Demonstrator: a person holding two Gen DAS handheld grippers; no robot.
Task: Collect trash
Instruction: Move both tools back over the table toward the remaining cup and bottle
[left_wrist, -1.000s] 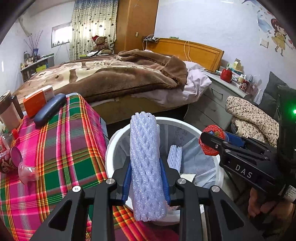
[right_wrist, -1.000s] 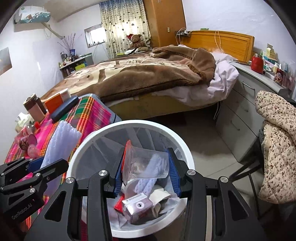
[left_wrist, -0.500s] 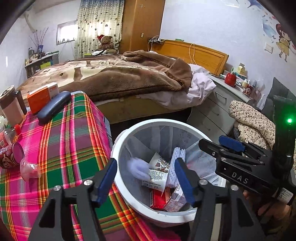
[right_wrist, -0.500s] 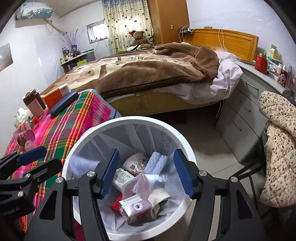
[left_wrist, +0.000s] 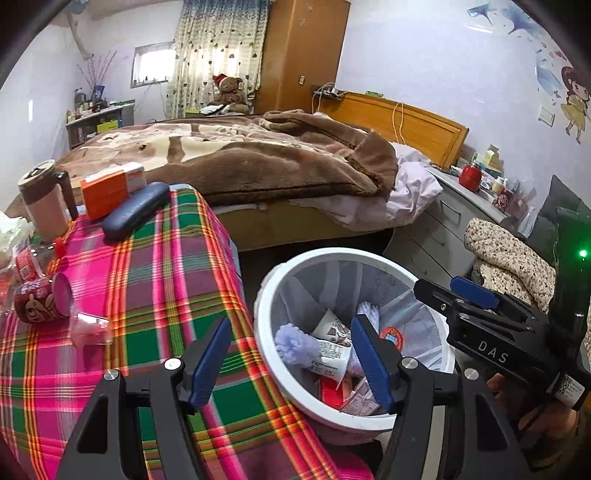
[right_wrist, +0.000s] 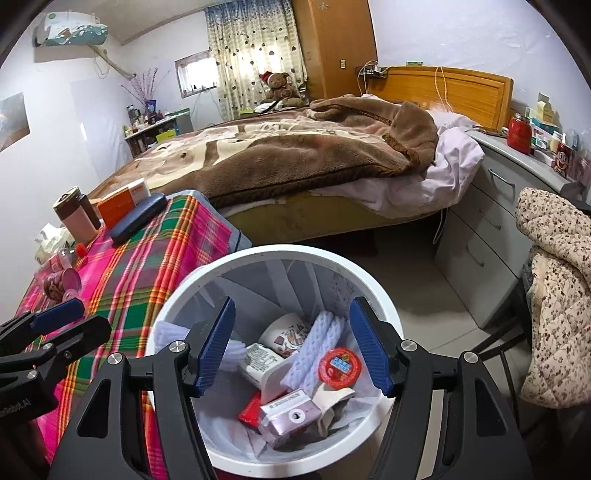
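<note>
One white trash bin (right_wrist: 354, 271) holding two foam net sleeves (right_wrist: 319, 345), one paper cup (right_wrist: 286, 334), one small carton (right_wrist: 290, 415) and one round red lid (right_wrist: 340, 363); on the plaid table (left_wrist: 147, 295): one orange box (left_wrist: 110, 188), one dark glasses case (left_wrist: 135, 210), one brown tumbler (left_wrist: 42, 201), one red tipped cup (left_wrist: 40, 302)

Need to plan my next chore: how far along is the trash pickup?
Done: the bin already holds foam netting, a cup, a red lid and a carton. In hand: nothing; the left gripper and right gripper are open, jaws just spread. Left: likely the tipped cup and plastic wrapper on the table.
</note>
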